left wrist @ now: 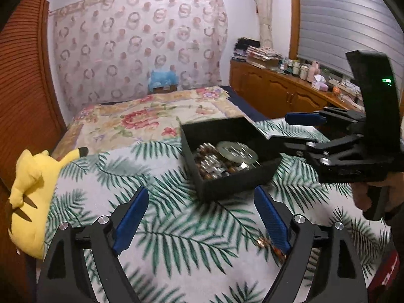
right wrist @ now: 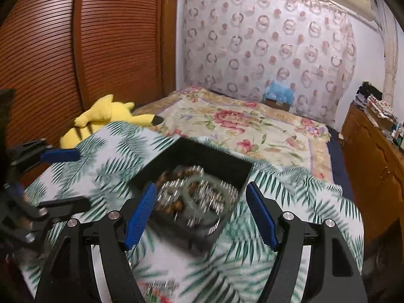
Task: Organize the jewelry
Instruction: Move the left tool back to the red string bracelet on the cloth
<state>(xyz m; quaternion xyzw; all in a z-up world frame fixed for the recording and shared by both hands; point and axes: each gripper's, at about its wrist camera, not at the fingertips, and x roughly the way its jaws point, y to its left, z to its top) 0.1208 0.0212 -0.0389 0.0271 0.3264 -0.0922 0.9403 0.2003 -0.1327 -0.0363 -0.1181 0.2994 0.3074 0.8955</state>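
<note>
The left gripper [left wrist: 202, 217] hangs spread and empty above the sheet [left wrist: 176, 227]; a loose bead piece [left wrist: 262, 242] lies by its right finger. The box [left wrist: 227, 151], holding bracelets [left wrist: 222, 159], sits ahead. The right gripper [right wrist: 199, 212], also spread and empty, should descend squarely over the piece.
</note>
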